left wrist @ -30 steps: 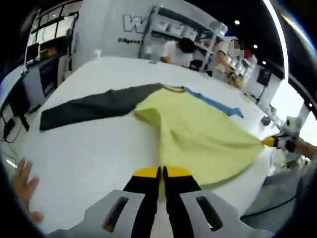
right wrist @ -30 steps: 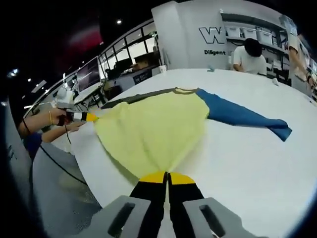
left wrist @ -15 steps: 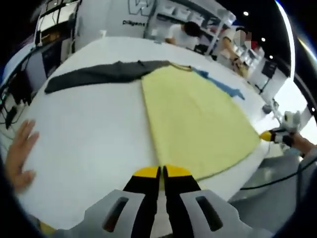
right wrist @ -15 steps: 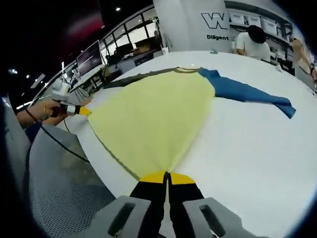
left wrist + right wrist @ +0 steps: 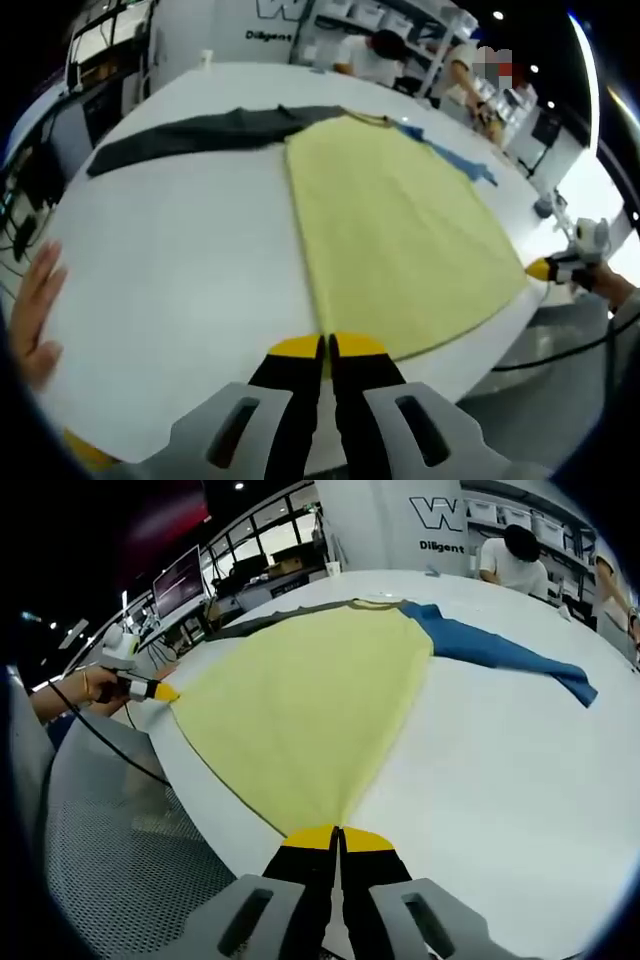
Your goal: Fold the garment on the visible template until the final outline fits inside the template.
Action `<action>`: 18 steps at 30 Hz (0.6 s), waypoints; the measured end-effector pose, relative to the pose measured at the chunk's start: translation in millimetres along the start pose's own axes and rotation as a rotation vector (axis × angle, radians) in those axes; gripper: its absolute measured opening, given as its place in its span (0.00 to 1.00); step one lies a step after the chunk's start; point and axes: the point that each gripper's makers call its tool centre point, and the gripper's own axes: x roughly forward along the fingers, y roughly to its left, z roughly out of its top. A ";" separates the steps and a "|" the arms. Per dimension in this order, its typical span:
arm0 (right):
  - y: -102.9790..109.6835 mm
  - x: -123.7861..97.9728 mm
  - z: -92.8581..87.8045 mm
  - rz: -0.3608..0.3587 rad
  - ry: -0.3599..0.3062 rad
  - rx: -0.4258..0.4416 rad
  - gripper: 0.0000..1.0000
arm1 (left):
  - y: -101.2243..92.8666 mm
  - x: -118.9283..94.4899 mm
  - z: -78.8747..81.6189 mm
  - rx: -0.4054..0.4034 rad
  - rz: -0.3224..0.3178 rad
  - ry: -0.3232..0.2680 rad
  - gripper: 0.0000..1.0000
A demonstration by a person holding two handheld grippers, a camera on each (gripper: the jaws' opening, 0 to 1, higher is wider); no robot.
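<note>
A long-sleeved shirt with a yellow body (image 5: 395,235) lies spread flat on the white table (image 5: 170,270). Its dark grey sleeve (image 5: 205,135) stretches left and its blue sleeve (image 5: 455,160) right in the left gripper view. My left gripper (image 5: 327,347) is shut on one hem corner near the table's front edge. In the right gripper view the yellow body (image 5: 300,700) fans out from my right gripper (image 5: 338,832), shut on the other hem corner, with the blue sleeve (image 5: 505,655) beyond. The other gripper shows at the far corner in each view (image 5: 560,268) (image 5: 140,689).
A person's hand (image 5: 35,315) rests on the table's left edge in the left gripper view. People (image 5: 512,560) work at shelving behind the table. Desks with monitors (image 5: 180,580) stand at the back left. A grey mesh surface (image 5: 110,860) lies below the table edge.
The yellow body, crumpled and folded a second ago, has been pulled taut and now lies flat. Both grippers have kept their hold on the hem corners and drawn back toward the table edge.
</note>
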 end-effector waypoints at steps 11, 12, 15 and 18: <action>-1.2 -4.0 -6.2 -0.019 0.039 -0.044 0.00 | -3.5 -0.7 1.2 0.004 0.005 -0.021 0.01; -1.5 -4.8 -6.1 -0.020 0.032 -0.038 0.00 | -3.4 -0.9 1.4 0.008 0.005 -0.022 0.01; -0.8 -6.4 -3.4 -0.025 0.013 -0.029 0.00 | -0.7 -2.7 3.0 0.003 0.002 -0.034 0.00; -0.6 -5.7 0.9 -0.020 -0.005 -0.036 0.00 | 11.2 -6.6 8.1 -0.081 0.013 -0.085 0.00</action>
